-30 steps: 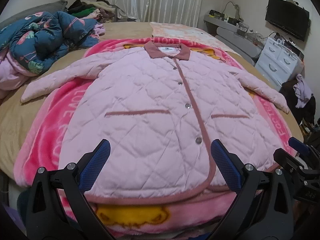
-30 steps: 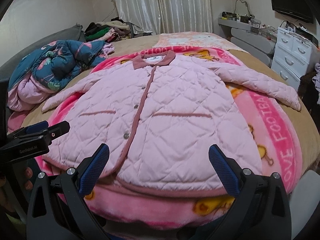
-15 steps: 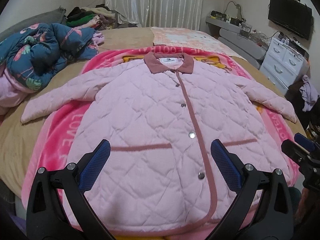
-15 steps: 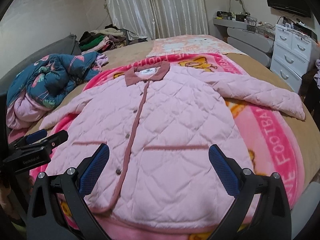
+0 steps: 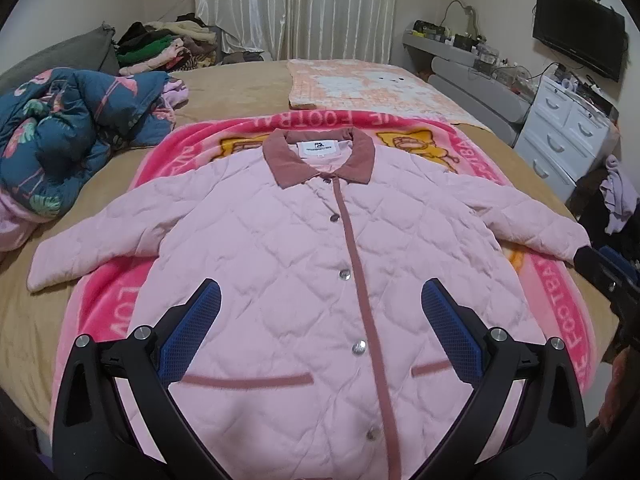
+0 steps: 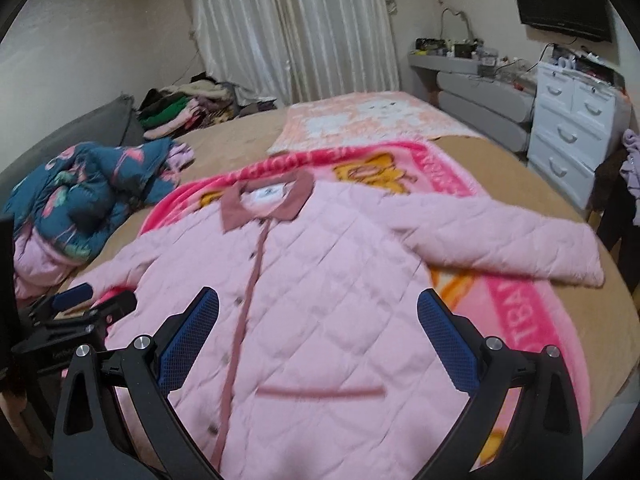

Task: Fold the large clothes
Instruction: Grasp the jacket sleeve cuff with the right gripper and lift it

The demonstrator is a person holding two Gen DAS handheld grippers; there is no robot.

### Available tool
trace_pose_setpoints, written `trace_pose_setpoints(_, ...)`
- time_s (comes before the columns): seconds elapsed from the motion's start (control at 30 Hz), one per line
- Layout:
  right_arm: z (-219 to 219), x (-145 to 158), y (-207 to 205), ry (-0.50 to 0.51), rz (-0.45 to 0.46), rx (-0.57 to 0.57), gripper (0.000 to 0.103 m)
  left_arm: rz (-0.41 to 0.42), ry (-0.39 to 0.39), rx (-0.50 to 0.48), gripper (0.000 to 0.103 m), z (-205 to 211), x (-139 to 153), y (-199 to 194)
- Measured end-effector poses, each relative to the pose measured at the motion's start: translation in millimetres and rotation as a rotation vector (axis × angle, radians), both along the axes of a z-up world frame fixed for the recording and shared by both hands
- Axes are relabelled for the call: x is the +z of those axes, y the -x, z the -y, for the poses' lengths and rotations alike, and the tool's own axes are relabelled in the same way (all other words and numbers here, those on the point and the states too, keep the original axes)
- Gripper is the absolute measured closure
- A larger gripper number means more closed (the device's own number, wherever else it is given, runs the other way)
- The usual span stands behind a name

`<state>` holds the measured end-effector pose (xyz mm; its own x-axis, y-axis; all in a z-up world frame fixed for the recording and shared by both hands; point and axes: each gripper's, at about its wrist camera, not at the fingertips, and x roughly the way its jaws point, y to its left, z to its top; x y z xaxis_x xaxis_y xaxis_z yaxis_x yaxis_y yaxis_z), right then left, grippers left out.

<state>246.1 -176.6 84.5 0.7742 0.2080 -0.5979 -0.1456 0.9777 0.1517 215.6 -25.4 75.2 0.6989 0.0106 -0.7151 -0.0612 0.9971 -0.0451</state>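
A pink quilted jacket (image 5: 304, 248) with a dusty-rose collar lies flat, front up and buttoned, sleeves spread, on a bright pink blanket (image 5: 116, 304) on the bed. It also shows in the right wrist view (image 6: 328, 280). My left gripper (image 5: 320, 320) is open and empty, above the jacket's lower front. My right gripper (image 6: 318, 328) is open and empty, above the jacket's lower right side. The right gripper's tip shows at the right edge of the left wrist view (image 5: 600, 268), near the right sleeve's cuff. The left gripper shows at the left of the right wrist view (image 6: 80, 312).
A blue flamingo-print quilt (image 5: 60, 136) is bunched at the bed's left. A pile of clothes (image 5: 168, 48) lies at the far left corner. A peach blanket (image 5: 368, 84) lies beyond the jacket. A white dresser (image 5: 568, 136) and a grey desk (image 6: 480, 96) stand on the right.
Both grippers have moved forward over the jacket from the hem toward its middle. Both have stayed open. The jacket has not moved.
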Motion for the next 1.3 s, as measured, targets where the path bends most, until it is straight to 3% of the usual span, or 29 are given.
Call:
trace_pose_setpoints(0.3,35.2,12.7,-57.6,-0.034,0.018,-0.102,0.004,-0.012,0.01,-0.031,0.009,24.9,2.3,-63.9)
trace_pose_setpoints(0.57,74.8,3.1,-99.7,-0.053,0.001,-0.201,0.004,-0.045,0.026,-0.081,0.009,59.0,-8.8,-107.3)
trace_pose_setpoints(0.9,170.6,-58.3,-139.2,-0.11,-0.1,-0.443,0.004,-0.117,0.007,-0.14,0.009,112.2,-47.7,-156.6)
trace_pose_setpoints(1.3,270.1,-114.5,-144.5,-0.259,-0.155,-0.709,0.004,-0.172,-0.031,-0.144,0.009,157.2,-82.9,-194.2)
